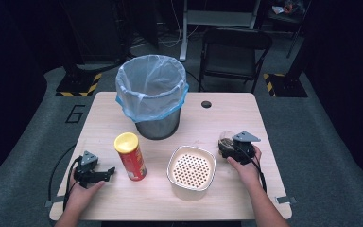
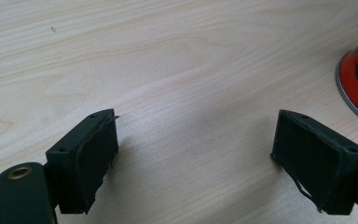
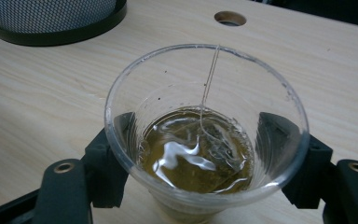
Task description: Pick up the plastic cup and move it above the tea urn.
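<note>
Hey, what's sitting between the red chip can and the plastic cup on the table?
The cream strainer bowl stands between the chip can and the cup, in the high view.

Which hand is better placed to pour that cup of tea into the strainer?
Right. The right claw already has its jaws on either side of the clear cup of brown liquid, just beside the perforated strainer bowl. The left claw is open over bare table beyond the red chip can.

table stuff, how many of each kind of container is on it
Lined mesh bin: 1
Red chip can with yellow lid: 1
Cream box with perforated top: 1
Clear cup of brownish liquid: 1
Total: 4
</note>
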`<state>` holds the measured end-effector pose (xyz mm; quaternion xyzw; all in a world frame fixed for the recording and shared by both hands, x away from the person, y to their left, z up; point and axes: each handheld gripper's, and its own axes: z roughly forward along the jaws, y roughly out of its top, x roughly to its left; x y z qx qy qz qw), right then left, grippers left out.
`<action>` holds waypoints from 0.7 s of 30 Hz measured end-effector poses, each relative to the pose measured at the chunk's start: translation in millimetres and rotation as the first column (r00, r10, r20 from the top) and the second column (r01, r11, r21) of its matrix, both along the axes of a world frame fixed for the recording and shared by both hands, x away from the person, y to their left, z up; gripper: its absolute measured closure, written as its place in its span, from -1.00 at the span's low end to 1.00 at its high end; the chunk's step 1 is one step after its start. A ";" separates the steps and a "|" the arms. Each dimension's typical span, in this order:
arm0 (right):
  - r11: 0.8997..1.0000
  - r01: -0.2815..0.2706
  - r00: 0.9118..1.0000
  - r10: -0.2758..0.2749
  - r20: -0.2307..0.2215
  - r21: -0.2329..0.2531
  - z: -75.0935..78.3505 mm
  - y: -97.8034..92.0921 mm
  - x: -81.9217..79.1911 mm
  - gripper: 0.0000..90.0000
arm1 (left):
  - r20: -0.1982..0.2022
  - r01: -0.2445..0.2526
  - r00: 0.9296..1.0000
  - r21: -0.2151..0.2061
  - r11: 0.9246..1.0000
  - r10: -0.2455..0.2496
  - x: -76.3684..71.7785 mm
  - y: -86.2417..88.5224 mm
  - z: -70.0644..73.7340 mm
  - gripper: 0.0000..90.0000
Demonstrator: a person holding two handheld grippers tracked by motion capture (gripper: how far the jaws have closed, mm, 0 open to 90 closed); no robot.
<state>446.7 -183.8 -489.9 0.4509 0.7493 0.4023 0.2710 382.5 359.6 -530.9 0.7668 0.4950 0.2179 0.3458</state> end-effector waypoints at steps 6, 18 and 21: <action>0.999 -0.032 0.999 0.032 0.001 0.033 0.7 -3.3 1.6 -0.36 | 0.000 0.000 1.000 0.000 1.000 0.000 0.0 0.0 0.0 -0.69; 0.998 -0.020 1.000 0.020 0.011 0.067 -0.6 -0.6 0.1 -0.32 | 0.000 0.001 1.000 0.000 1.000 -0.001 0.0 0.0 0.0 -0.69; 0.996 -0.031 1.000 0.030 0.006 0.080 -0.5 -0.6 0.2 -0.32 | 0.000 0.000 1.000 0.000 1.000 0.000 0.0 0.0 0.0 -0.69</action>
